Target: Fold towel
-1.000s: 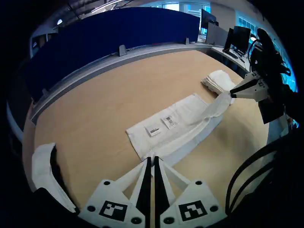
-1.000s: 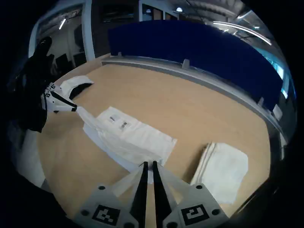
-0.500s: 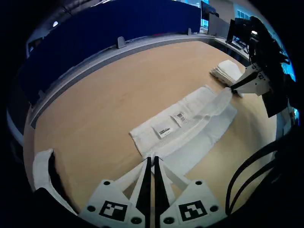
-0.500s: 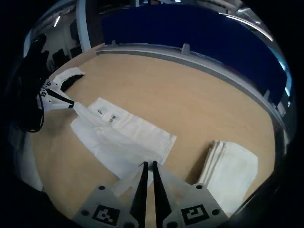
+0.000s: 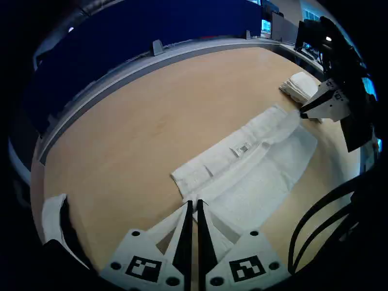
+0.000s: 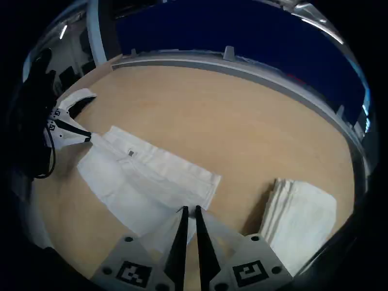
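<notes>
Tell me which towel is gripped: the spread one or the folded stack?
The spread-out towel, pinched at two corners; the folded stack lies apart, untouched.

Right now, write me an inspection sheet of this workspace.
Surface: light wooden tabletop, bare around the work.
Job's things: white rectangular cloth towel lies flat, one long band doubled over along its far side; stack of folded white towels sits apart from it, beyond one end.
Clutter: white-and-black curved object at the table's edge.
Grippers: left hand-held gripper and right hand-held gripper are each closed on a near corner of the towel, at opposite ends.
Cables: black cables loop beside the table's near edge, off the towel.
Surroundings: dark blue partition panel behind the table; dark monitors beyond.
</notes>
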### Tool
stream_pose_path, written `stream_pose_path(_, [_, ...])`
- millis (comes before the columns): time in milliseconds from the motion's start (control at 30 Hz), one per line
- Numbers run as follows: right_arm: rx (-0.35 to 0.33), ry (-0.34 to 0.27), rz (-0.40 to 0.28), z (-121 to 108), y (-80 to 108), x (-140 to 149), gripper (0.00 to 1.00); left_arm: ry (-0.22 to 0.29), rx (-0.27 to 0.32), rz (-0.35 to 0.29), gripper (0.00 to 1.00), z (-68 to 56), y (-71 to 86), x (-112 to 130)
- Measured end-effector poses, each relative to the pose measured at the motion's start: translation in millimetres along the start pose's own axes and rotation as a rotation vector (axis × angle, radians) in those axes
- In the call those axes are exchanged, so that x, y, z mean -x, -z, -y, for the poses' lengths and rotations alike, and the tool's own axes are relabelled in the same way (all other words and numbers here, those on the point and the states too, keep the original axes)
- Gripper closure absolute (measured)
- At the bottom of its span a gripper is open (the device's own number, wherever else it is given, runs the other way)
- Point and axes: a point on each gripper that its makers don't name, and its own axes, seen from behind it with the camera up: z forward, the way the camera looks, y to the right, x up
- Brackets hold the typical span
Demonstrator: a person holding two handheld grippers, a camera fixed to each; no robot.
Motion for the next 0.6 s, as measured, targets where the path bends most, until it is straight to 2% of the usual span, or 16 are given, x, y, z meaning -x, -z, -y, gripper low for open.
stream_pose_path(167, [0.02,0.001,0.0,-2.9,-6.9,-1.0,0.81,-0.007,-0.011,0.002,0.9,3.2,-4.3,-1.2])
stream_pose_path(300, [0.055,0.005,-0.006,-8.7,-11.0,-4.1,0.66,-0.018,-0.021,-0.001,0.87,6.1,-6.6,-3.2])
stream_pose_path(367, [0.07,0.009,-0.015,-11.3,-11.6,-7.1,0.6,-0.019,-0.026,-0.008,0.79,7.6,-6.6,-5.5])
stream_pose_path(433, [0.078,0.013,-0.025,-12.4,-11.2,-10.5,0.58,-0.015,-0.028,-0.016,0.72,9.4,-5.2,-8.1])
stream_pose_path(500, [0.084,0.016,-0.035,-13.5,-10.4,-14.2,0.46,-0.009,-0.03,-0.026,0.59,11.4,-3.3,-10.9])
stream_pose_path(600, [0.099,0.012,-0.052,-16.1,-9.0,-19.8,0.18,0.001,-0.034,-0.04,0.4,14.6,-0.6,-14.5])
